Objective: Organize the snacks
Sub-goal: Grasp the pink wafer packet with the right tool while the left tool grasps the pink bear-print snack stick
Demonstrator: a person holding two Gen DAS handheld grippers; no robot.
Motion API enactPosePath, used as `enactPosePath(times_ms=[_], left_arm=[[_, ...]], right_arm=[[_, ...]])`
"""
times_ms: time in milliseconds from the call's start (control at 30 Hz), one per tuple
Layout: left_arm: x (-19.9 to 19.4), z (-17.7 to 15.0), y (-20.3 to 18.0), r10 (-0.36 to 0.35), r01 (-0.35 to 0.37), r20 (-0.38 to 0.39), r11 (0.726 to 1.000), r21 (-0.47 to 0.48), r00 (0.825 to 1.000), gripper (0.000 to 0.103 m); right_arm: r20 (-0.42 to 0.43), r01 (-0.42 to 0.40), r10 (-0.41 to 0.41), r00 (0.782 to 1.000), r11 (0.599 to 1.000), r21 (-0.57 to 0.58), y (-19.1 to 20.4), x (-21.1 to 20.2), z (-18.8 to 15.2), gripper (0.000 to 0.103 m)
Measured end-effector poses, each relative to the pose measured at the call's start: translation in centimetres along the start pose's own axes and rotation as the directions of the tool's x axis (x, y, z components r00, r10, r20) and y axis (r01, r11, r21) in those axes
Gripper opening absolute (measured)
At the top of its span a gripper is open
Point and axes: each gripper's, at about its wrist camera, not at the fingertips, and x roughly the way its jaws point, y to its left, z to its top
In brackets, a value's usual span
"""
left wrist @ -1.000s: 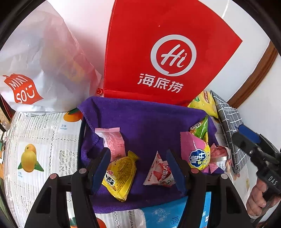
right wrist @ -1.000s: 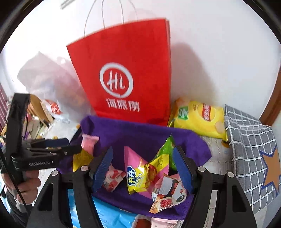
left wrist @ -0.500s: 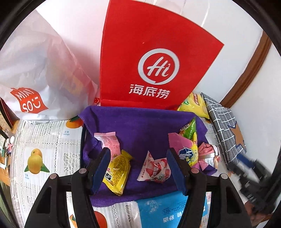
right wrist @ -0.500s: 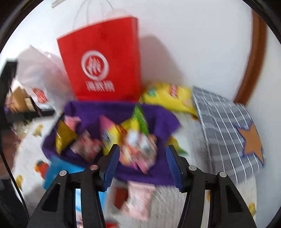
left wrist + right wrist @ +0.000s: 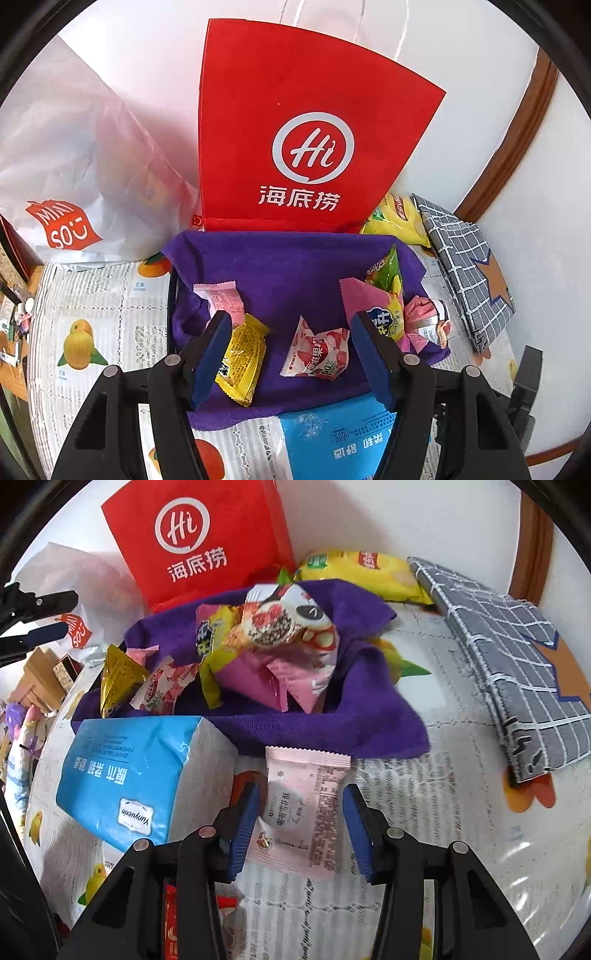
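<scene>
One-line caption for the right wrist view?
Right gripper, jaws just closing, straddles a pale pink snack packet lying before the purple cloth.

A paper bag [image 5: 295, 147] is standing upright against the wall, with a plastic bag [image 5: 70, 158] slumping to its left and a chip packet [image 5: 365, 574] lying to its right. Right of the chip packet, a checked cloth [image 5: 517, 672] is lying on the tablecloth [image 5: 424, 775]. Just in front of the paper bag, a cloth-lined basket [image 5: 288, 266] is sitting on the tablecloth, holding several snack packets: two [image 5: 240, 354] at its left, one [image 5: 317, 354] in the middle, a heap [image 5: 277, 627] at its right. A tissue pack [image 5: 133, 771] is lying against the basket's front, and beside it a flat snack packet [image 5: 299, 812] is lying on the tablecloth, its far end touching the basket's cloth.
</scene>
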Motion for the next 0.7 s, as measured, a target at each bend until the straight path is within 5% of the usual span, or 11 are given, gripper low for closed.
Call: enactPosePath(times_ms=[133,300,700], left_arm=[[0.4,0.0,0.0,0.001,-0.001,-0.011,1.000,-0.001,1.000,0.065],[0.5,-0.2,-0.6,0.000,0.000,-0.018,1.000,0.012,1.000,0.065],[-1.0,-2.2,-4.7,0.026,-0.024,-0.018,0.992,0.120,0.999,0.065]], right_arm=[[-0.013,-0.023,0.023,1.000,1.000,0.015,-0.4,1.1,-0.1,0.047],[0.014,0.014,-0.015,1.000,1.000,0.023,-1.5,-0.3,-1.2,0.033],[0.045,0.030,-0.030,0.999,0.999,0.010,-3.5,-5.1,-7.6,0.033]])
